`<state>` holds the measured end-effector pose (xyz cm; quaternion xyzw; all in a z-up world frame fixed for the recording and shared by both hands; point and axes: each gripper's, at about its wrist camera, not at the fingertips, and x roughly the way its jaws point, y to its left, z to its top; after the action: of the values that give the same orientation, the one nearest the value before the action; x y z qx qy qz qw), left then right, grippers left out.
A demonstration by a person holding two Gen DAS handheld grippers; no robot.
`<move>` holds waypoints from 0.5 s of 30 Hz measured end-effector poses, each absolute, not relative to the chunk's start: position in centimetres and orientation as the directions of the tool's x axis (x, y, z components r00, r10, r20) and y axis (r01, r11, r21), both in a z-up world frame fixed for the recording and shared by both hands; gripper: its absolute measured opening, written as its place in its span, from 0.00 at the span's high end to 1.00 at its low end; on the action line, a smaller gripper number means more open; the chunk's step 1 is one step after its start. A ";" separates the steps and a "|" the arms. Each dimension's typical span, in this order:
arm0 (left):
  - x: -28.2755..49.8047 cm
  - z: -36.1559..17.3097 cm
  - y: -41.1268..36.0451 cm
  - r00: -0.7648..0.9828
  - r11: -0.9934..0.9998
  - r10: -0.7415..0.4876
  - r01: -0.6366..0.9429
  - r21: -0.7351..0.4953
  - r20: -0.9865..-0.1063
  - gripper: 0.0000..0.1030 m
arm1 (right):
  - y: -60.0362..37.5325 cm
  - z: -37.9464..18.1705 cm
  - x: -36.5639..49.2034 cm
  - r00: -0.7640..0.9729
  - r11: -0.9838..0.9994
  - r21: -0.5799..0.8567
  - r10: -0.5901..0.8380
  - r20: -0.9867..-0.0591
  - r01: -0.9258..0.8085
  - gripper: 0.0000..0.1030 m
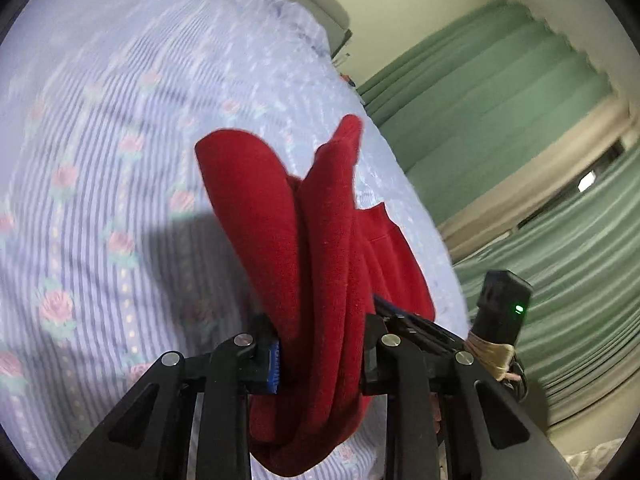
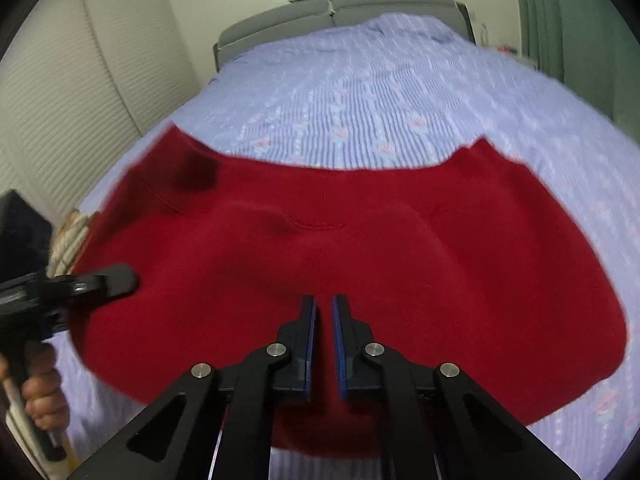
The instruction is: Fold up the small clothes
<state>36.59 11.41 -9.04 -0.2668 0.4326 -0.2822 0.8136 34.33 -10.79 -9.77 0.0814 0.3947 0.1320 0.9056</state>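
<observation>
Red knit garment (image 2: 360,248) fills the near foreground in both wrist views, spread on the bed (image 2: 380,92) with its striped, rose-printed blue cover. From the right wrist view its long axis runs side to side across the bed, with two pointed corners at its far edge aimed toward the grey headboard (image 2: 332,8); the near edge lies under the tongs. From the left wrist view one end of it is bunched into thick vertical folds that rise away from the cover.

Left gripper (image 1: 320,356) has its jaws drawn in to a narrow gap, and the pads clamp that bundle of red folds between them. Right gripper (image 2: 324,344) shows its two blue-padded fingers (image 2: 310,344) nearly together, a thin slit between them, over the near edge of the garment; whether any cloth is pinched there cannot be told. A person's hand (image 2: 40,400) grips the left tool's handle.
</observation>
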 end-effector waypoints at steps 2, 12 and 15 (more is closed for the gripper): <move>36.5 -7.9 10.3 0.457 0.697 -0.698 0.255 -0.671 -0.551 0.74 | -10.8 -10.4 35.0 0.638 0.950 0.260 0.309 -0.705 -0.173 0.93; 36.5 -6.2 8.6 0.482 0.765 -0.626 0.225 -0.604 -0.613 0.74 | -11.2 -12.0 40.4 0.580 0.927 0.346 0.363 -0.730 -0.144 1.00; 36.9 -5.8 8.0 0.481 0.782 -0.595 0.163 -0.602 -0.644 0.74 | -11.2 -11.9 41.0 0.561 0.923 0.345 0.378 -0.736 -0.168 1.00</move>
<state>36.94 8.05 -5.84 -0.2377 0.4551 -0.2292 0.8269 41.01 -11.24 -11.88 0.1186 0.4416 0.1560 0.8756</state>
